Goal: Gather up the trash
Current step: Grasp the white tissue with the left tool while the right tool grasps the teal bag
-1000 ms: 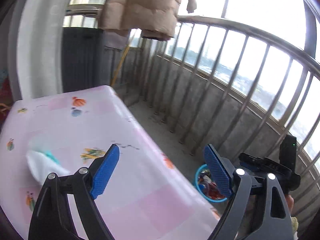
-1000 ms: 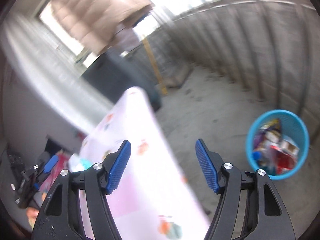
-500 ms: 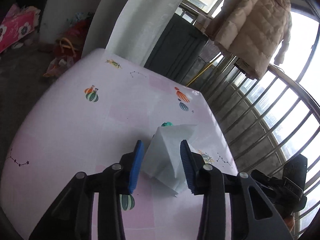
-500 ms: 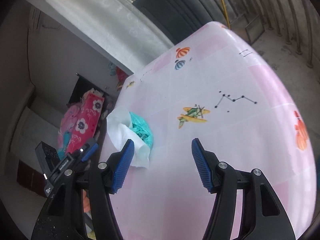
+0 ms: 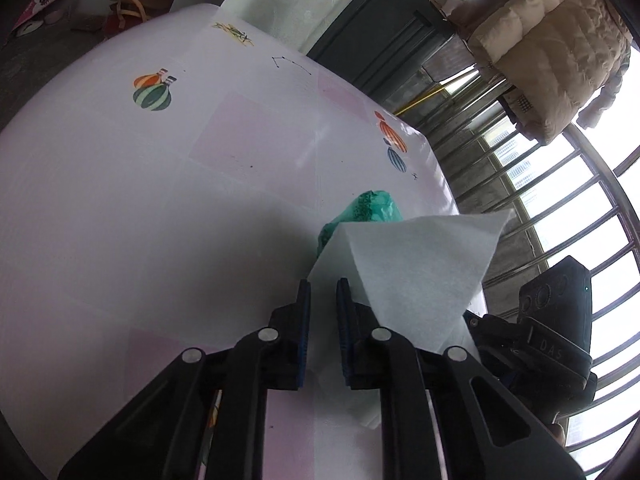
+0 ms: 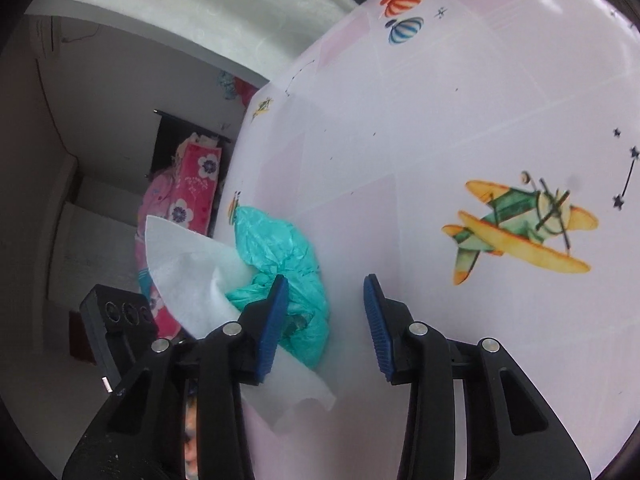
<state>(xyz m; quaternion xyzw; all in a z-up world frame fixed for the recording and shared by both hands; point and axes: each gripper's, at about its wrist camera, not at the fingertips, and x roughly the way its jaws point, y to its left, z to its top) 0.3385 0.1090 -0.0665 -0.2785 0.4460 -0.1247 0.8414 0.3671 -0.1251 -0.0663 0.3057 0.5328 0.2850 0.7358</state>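
While left gripper (image 5: 320,292) closes on the white tissue (image 5: 408,264), the green plastic wad (image 6: 284,264) sits off-centre by the narrowing right gripper (image 6: 326,284) and may slip out.

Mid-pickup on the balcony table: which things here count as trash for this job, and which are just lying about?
Job:
white tissue, left gripper closing on it
crumpled teal plastic bag, beside the closing right gripper, nothing between its pads

Lying about:
beige puffer coat hanging by the railing
floral pink bedding indoors
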